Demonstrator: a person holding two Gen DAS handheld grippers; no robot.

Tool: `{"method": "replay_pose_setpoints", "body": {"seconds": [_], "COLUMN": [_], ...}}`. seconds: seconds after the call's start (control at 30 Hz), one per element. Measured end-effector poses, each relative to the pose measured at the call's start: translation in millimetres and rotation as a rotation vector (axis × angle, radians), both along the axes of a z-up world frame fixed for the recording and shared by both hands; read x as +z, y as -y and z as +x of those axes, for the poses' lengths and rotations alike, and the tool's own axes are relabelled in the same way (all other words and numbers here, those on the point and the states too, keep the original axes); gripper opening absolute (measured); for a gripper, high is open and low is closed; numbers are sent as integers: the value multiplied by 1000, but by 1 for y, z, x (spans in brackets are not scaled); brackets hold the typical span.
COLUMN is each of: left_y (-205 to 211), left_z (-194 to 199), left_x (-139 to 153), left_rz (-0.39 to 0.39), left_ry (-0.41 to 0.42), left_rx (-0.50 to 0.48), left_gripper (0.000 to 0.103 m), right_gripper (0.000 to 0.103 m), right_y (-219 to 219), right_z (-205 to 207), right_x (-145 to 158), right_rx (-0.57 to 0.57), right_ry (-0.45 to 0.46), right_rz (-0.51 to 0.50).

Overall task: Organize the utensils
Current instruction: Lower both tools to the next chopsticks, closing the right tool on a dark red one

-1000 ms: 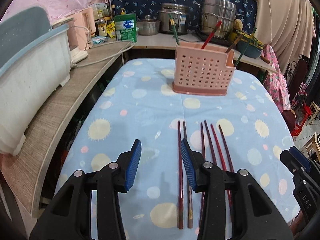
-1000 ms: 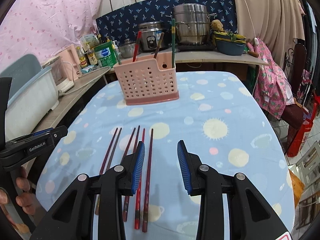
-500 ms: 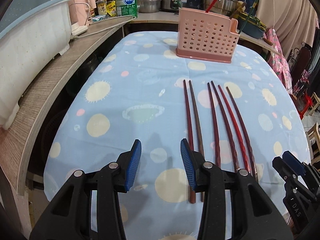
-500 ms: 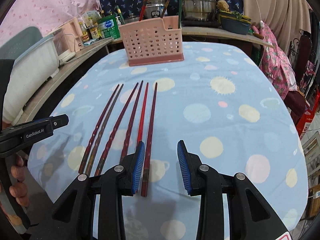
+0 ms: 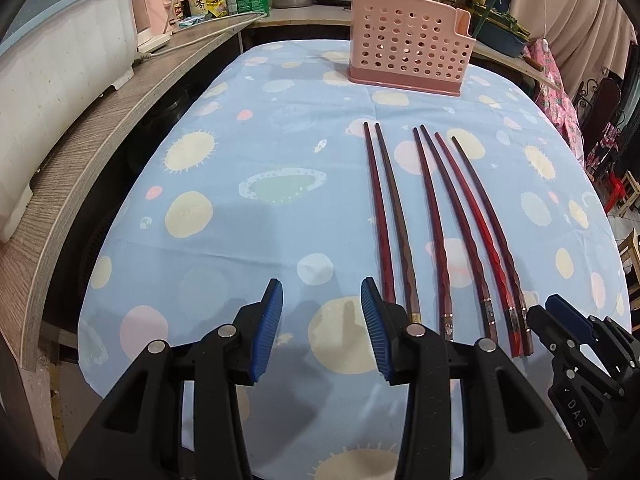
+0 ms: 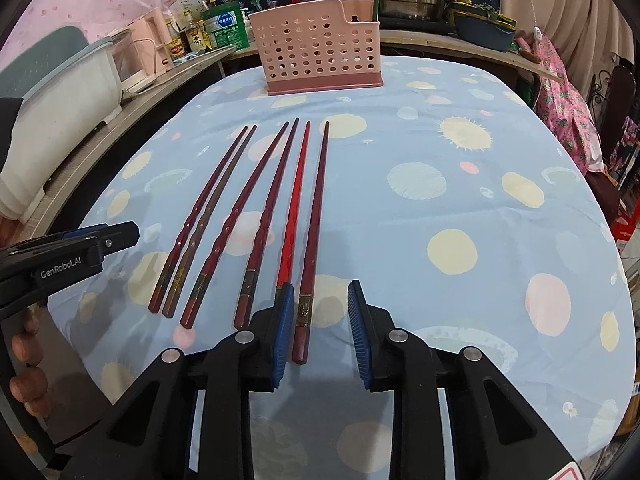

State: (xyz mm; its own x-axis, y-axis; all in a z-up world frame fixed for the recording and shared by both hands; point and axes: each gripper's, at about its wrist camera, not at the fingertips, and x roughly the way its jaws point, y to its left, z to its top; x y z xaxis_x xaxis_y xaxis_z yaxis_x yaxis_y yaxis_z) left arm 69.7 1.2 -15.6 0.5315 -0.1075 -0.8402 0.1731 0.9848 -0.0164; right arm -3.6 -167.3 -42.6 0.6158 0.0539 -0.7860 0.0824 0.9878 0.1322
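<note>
Pickup stage, judged from the layout: nothing lifted yet. Blue spotted tablecloth [image 6: 460, 152] bare to the right, so no obstruction there. Pink perforated holder [image 6: 320, 46] upright at the far end, well apart from six chopsticks [image 6: 256, 204] lying side by side. Right gripper [image 6: 318, 330] low over the rightmost chopstick [image 6: 314, 232], jaws just narrowed, part open, straddling its butt without pressing. Left gripper [image 5: 322, 334] part open, empty, beside the leftmost stick. Next: close squarely, avoiding the red neighbour [image 6: 294, 200].
</note>
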Motion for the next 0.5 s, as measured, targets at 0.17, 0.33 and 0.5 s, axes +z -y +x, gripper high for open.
{"method": "replay_pose_setpoints", "body": {"seconds": [0.17, 0.33, 0.5], "left_y": [1, 2, 6], "left_z": [-2, -3, -7], "left_x": [-3, -5, -7], "left_rz": [2, 0, -5], "left_ry": [-7, -16, -20], "left_rx": [-7, -13, -27], "left_gripper": [39, 39, 40], "right_gripper": [20, 15, 10], "right_y": [-2, -2, 0], "right_z": [-1, -3, -4], "right_x": [-5, -8, -9], "right_rx": [11, 8, 1], "right_ry": [-13, -18, -17], "right_rz": [2, -3, -6]}}
